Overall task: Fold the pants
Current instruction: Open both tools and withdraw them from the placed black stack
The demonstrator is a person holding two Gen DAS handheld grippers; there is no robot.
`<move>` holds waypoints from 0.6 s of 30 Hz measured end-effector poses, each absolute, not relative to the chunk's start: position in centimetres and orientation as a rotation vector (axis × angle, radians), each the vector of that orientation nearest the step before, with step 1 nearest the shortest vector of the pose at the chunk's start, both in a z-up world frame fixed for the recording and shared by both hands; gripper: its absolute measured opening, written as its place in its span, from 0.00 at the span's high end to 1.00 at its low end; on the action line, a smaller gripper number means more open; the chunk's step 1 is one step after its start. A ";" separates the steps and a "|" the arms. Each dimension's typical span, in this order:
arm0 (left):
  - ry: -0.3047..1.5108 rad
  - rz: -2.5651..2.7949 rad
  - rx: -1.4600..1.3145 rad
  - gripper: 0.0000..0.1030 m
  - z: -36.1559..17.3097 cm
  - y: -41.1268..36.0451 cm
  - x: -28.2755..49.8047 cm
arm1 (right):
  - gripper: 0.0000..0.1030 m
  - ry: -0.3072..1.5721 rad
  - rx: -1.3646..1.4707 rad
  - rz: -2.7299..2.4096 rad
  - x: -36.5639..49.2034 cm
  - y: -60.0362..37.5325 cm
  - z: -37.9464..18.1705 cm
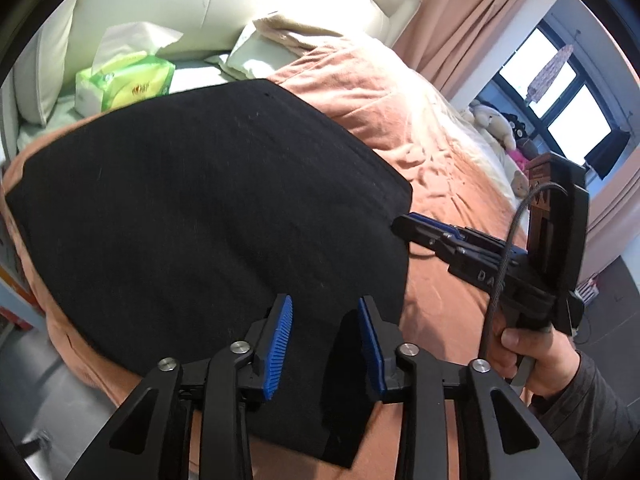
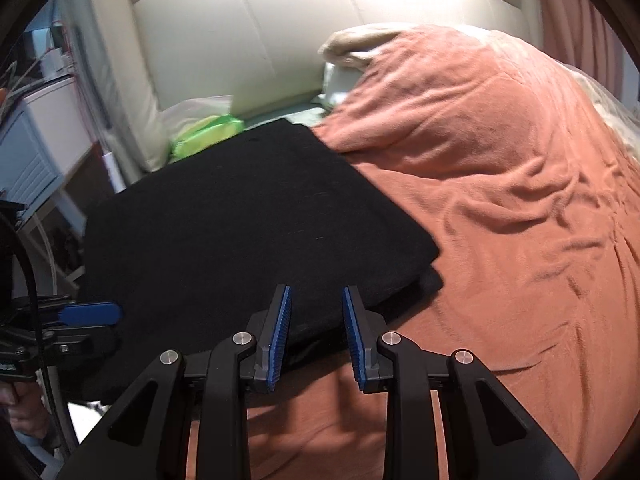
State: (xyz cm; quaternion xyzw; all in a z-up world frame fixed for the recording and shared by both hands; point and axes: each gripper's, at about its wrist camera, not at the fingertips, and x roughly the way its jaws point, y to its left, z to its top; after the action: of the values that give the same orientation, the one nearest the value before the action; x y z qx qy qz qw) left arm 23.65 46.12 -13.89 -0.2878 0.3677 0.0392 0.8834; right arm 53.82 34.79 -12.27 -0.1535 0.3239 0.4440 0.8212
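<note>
pants: a flat, black, soft-knit pair of pants (image 1: 208, 208) was spread over the middle of the left wrist view, already doubled into a rough rectangle with a second layer peeking out at its lower right corner in the right wrist view

surface: a rumpled salmon-orange fleece blanket (image 2: 500, 208) on a bed was under it, filling the right half of that frame

feel: judged light, limp and a bit grippy; no stiffness was expected, so an unsupported edge would probably sag and drag on the fleece

where to grab: the near hem was reckoned best, both layers pinched together, one gripper toward each near corner

left gripper (image 1: 326, 344): jaws were seen apart at bottom centre, black cloth between the blue pads, not pressed by them

right gripper (image 2: 316, 338): jaws were seen apart at bottom centre of its own view, near hem just in front and between the pads, nothing clamped

extras: a green tissue pack (image 1: 124, 84) was parked upper left, clear of the pants

risk: only the top layer might get caught
</note>
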 end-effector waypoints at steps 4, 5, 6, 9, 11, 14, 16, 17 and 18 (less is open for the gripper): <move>0.774 0.072 -0.639 0.74 -14.3 45.9 22.6 | 0.77 0.706 -0.374 0.974 51.7 35.3 -13.2; 0.777 0.069 -0.650 0.74 -14.5 45.8 22.4 | 0.77 0.716 -0.379 0.973 51.5 35.2 -13.5; 0.781 0.067 -0.657 0.74 -14.7 45.7 22.1 | 0.77 0.731 -0.375 0.971 51.4 35.0 -13.8; 0.787 0.074 -0.659 0.74 -14.6 45.1 21.4 | 0.77 0.796 -0.337 0.982 51.6 33.7 -13.8; 0.788 0.086 -0.654 0.74 -14.0 44.8 20.9 | 0.77 0.785 -0.346 0.971 51.2 32.8 -13.2; 0.793 0.116 -0.645 0.73 -13.1 44.3 20.4 | 0.76 0.759 -0.335 0.965 50.1 31.1 -11.5; 0.796 0.136 -0.622 0.68 -12.3 43.7 20.0 | 0.75 0.752 -0.314 0.973 49.3 30.1 -10.2; 0.793 0.138 -0.610 0.60 -11.9 43.4 19.8 | 0.75 0.743 -0.306 0.976 48.9 29.6 -9.5; 0.785 0.137 -0.597 0.55 -11.4 43.1 19.7 | 0.75 0.735 -0.302 0.976 48.5 29.0 -8.9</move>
State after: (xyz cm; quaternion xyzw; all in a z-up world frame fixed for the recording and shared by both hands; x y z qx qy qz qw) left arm 19.67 43.05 -11.44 -0.2862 0.3766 0.0657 0.8786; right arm 48.48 29.04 -8.94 -0.1412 0.3439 0.4565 0.8083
